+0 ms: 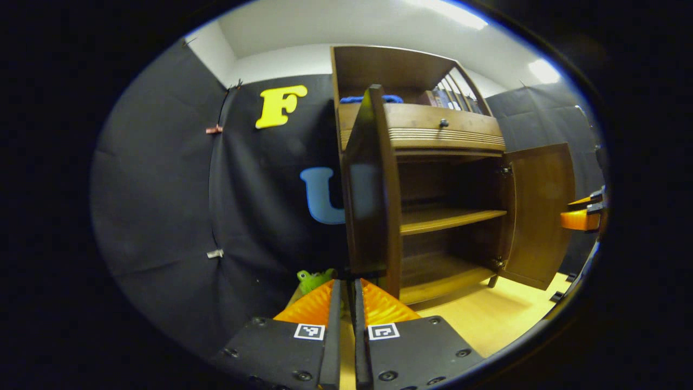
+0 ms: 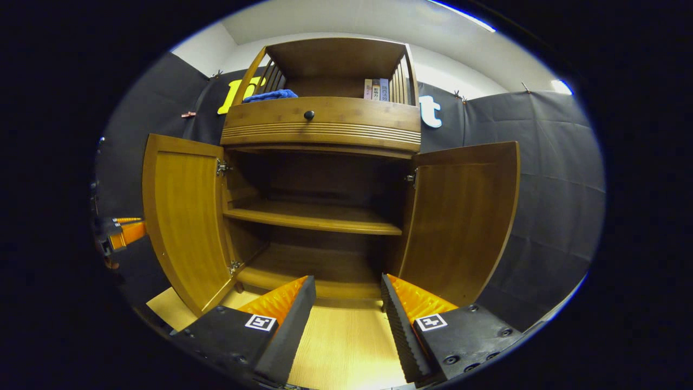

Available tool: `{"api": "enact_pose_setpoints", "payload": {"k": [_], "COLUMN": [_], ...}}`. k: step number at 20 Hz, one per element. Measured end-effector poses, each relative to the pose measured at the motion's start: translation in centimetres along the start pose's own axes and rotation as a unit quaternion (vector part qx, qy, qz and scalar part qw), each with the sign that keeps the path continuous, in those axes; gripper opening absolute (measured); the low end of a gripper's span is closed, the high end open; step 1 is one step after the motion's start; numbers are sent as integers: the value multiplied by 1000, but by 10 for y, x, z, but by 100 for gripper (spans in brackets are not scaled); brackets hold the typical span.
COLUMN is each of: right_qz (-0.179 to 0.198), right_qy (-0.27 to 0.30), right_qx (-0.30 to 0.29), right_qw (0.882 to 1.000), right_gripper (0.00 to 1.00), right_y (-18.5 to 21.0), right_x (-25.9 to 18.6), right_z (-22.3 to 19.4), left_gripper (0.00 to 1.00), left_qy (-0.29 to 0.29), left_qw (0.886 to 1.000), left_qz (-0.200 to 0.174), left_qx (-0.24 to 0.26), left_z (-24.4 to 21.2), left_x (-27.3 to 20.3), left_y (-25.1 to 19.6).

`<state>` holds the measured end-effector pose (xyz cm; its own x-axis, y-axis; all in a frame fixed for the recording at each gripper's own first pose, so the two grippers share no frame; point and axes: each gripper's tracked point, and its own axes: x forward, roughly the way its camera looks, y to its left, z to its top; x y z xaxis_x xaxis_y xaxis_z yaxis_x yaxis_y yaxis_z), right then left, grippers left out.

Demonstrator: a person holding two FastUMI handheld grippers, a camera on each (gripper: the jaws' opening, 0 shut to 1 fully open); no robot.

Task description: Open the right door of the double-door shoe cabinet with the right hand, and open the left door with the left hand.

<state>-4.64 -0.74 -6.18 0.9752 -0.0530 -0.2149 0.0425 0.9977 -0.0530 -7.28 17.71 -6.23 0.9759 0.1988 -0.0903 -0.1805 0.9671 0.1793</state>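
The wooden shoe cabinet (image 2: 322, 122) faces me with both doors swung wide. Its left door (image 2: 181, 222) and right door (image 2: 460, 216) stand out from the hinges, showing two bare shelves (image 2: 314, 216). My right gripper (image 2: 346, 281) is open, low in front of the cabinet's middle, holding nothing. In the left gripper view the left door (image 1: 373, 184) is seen edge-on. My left gripper (image 1: 346, 284) is shut just below and in front of that edge, with nothing visible between its fingers. The right gripper (image 1: 582, 216) shows beside the right door (image 1: 541, 211).
A drawer with a dark knob (image 2: 309, 115) sits above the doors. On the top shelf lie a blue cloth (image 2: 270, 95) and a few books (image 2: 376, 89). A green toy (image 1: 314, 279) rests on the floor by the wall. Pale wood flooring (image 2: 346, 341) lies before the cabinet.
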Motion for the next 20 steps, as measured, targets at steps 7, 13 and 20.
{"api": "enact_pose_setpoints", "payload": {"k": [7, 13, 20], "right_qz": [48, 52, 59], "right_qy": [3, -16, -35], "right_qx": [23, 34, 27], "right_qw": [999, 998, 997], "right_gripper": [78, 80, 100], "right_y": [26, 15, -3], "right_x": [11, 15, 23], "right_z": [-7, 6, 18], "left_gripper": [14, 72, 99], "left_qy": [-10, -52, -81], "left_qw": [998, 986, 979], "left_qz": [-63, -150, -164], "left_qx": [-13, -44, -94], "left_z": [27, 63, 87], "left_x": [-17, 0, 19], "left_y": [-79, -167, -208]}}
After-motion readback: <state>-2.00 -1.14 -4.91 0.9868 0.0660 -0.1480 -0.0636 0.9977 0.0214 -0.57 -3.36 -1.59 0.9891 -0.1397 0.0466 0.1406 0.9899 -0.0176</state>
